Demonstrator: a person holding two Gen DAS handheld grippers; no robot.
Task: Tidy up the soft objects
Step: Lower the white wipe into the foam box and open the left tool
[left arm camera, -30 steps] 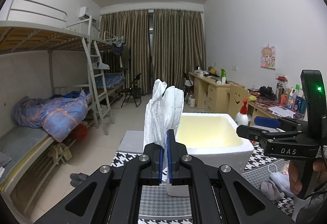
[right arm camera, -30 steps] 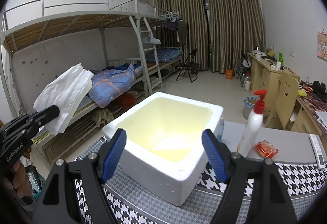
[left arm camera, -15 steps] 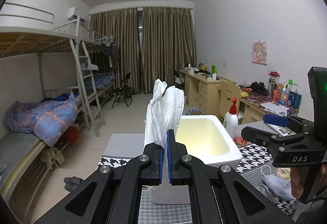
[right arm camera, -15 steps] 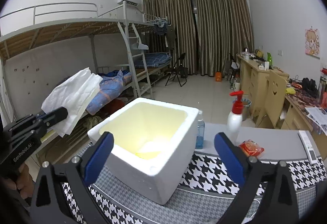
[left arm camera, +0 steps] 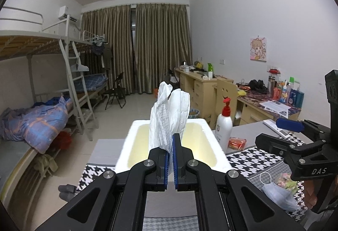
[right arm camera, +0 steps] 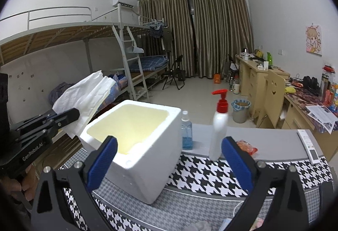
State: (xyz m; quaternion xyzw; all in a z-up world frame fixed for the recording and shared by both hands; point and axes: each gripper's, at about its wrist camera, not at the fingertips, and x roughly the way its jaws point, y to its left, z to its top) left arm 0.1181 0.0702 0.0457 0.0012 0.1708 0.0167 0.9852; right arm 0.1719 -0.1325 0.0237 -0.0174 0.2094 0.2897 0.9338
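**A:** Where is the soft thing right now?

**B:** The white folded cloth (left arm camera: 169, 117) is pinched at its lower edge in the left gripper (left arm camera: 170, 159), whose blue pads are pressed together on it. The rest of the cloth stands up loose above the jaws. In the right wrist view it (right arm camera: 84, 93) hangs just beside the left rim of the foam box (right arm camera: 135, 140), raised above it, not touching as far as I can tell.

**A:** And the other hand?

**B:** The right gripper (right arm camera: 169, 159) has its jaws spread wide with nothing between the pads; through that gap you see the box's near corner and the pump bottle (right arm camera: 219, 125).

**A:** How much room around the box?

**B:** The box is open-topped and its pale yellow inside looks empty. It sits on the houndstooth mat (right arm camera: 211, 174) near the table's left end. To its right, close by, stand a small blue spray bottle (right arm camera: 187, 134) and the pump bottle, with a red packet (right arm camera: 246, 146) past that (all on the grey table (right arm camera: 264, 138) behind the mat). A remote (right arm camera: 308, 146) lies near the right edge.

**A:** Anything loose nearer the person?

**B:** A pale face mask (left arm camera: 278, 195) lies on the mat below the right gripper, well apart from the box.
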